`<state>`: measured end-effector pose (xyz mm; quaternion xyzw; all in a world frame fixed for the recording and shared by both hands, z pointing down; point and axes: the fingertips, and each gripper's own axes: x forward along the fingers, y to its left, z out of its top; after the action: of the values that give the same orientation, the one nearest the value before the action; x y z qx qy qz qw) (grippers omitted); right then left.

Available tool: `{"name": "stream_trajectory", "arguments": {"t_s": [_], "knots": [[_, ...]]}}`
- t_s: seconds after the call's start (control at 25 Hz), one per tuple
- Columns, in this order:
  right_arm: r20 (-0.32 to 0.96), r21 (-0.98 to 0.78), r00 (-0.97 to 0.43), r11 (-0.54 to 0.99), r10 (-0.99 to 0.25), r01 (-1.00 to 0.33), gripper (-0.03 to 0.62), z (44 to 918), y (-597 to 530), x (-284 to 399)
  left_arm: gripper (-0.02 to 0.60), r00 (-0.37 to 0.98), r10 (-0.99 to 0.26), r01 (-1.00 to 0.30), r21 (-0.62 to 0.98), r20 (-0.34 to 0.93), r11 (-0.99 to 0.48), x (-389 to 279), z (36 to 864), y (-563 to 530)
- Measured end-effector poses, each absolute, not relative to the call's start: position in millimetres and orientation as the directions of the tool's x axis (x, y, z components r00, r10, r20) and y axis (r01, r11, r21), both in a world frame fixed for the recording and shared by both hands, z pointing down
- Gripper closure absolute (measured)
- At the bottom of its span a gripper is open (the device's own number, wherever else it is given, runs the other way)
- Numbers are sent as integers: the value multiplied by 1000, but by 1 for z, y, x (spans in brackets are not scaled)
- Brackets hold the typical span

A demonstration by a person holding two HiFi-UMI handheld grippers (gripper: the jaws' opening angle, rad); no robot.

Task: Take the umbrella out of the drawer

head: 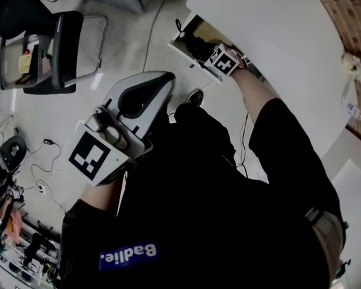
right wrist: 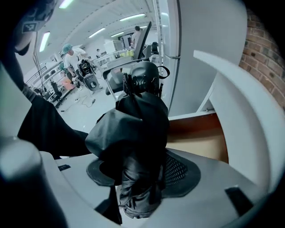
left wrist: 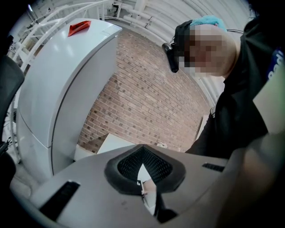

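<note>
In the right gripper view, a folded black umbrella [right wrist: 133, 133] stands upright between the jaws of my right gripper [right wrist: 138, 178], whose pads press its lower part. Below and behind it lies the wooden inside of the open drawer [right wrist: 200, 138]. The head view shows the right gripper [head: 207, 52] at the drawer [head: 181, 50] under the white cabinet, with the dark umbrella [head: 196, 44] at its tips. My left gripper [head: 143, 94] is held near my body, away from the drawer. Its jaws [left wrist: 144, 171] are together with nothing held.
A white cabinet top [head: 272, 45] spreads over the drawer, and a brick wall [head: 348, 11] runs behind it. A chair [head: 61, 50] stands at the left, and cables [head: 45, 160] lie on the floor. A person [right wrist: 69, 53] works far off in the room.
</note>
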<state>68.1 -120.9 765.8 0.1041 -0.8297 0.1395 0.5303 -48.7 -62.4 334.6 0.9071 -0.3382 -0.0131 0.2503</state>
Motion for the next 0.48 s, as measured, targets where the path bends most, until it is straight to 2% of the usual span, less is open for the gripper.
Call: {"name": "stream_trajectory", "arguments": {"t_s": [0.48], "knots": [[820, -103, -538, 874, -196, -476, 329, 615, -100, 77, 580, 819, -565, -547, 433, 99, -717, -40, 299, -56]]}}
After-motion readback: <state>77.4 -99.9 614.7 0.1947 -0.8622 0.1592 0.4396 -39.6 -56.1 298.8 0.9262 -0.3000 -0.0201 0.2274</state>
